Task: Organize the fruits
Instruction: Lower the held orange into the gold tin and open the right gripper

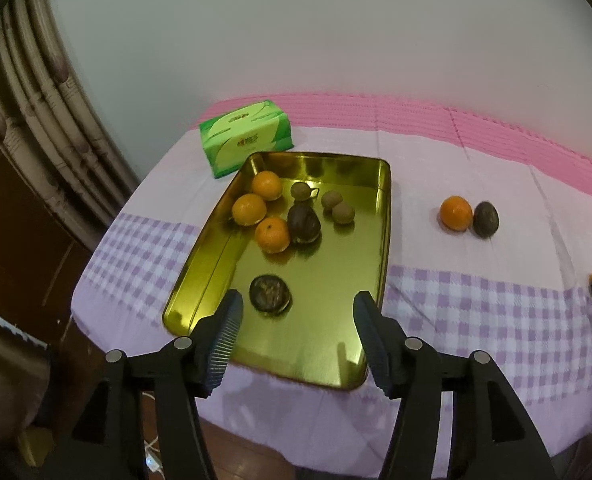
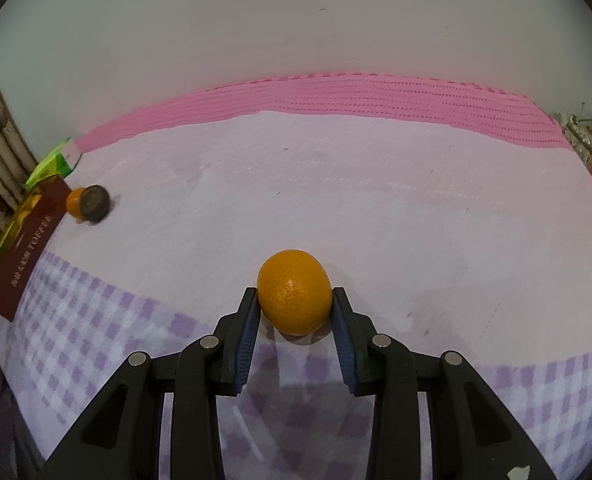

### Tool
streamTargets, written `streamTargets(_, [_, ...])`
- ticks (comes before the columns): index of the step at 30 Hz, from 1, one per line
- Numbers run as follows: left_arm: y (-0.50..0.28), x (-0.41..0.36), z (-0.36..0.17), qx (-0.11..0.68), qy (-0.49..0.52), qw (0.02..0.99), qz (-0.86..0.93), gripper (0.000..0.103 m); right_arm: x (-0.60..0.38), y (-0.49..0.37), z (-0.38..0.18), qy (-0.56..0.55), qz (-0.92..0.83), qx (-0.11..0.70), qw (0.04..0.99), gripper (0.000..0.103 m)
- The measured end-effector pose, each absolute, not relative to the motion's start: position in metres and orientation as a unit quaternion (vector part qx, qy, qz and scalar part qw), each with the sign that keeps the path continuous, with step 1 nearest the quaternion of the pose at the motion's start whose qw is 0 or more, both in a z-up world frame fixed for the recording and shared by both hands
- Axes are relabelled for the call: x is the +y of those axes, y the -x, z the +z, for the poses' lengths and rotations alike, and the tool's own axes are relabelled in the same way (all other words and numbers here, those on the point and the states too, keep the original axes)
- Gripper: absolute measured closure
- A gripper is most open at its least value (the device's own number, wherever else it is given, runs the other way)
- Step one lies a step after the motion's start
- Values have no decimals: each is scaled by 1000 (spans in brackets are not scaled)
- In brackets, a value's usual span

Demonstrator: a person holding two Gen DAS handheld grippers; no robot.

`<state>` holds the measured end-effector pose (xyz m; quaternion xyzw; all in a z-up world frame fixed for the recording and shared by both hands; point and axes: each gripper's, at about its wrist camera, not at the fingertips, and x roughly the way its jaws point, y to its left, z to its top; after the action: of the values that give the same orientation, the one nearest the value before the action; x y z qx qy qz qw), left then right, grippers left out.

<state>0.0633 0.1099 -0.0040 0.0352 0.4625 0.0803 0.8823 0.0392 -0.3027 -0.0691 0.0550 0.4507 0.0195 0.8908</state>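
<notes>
While right gripper (image 2: pixel 295 312) pinches glossy, dimpled orange (image 2: pixel 294 291).

Dim indoor light, glare on the gold tray (image 1: pixel 375 236), fisheye-warped, dark-vignetted edges

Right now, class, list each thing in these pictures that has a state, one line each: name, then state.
left gripper: open, empty, over the tray's near end
right gripper: shut on held orange
gold tray: holds three oranges, dark and small brown fruits
loose orange: on cloth, against dark fruit
tissue box: closed
</notes>
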Motion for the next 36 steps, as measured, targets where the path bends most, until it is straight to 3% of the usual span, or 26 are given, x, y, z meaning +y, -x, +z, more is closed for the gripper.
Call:
streamTargets(15, [-33,156,-13,451,-4,881,145,35,-221,-23,-31,-42,93,437,894,70])
streamTargets(27, [-34,179,-12,443,25,881,167,31,-94,-43,19,-23,225,415,881,70])
streamTargets(36, [-38,192,-16,454,53,873,170,31,-5,-58,18,17,294,423,857,70])
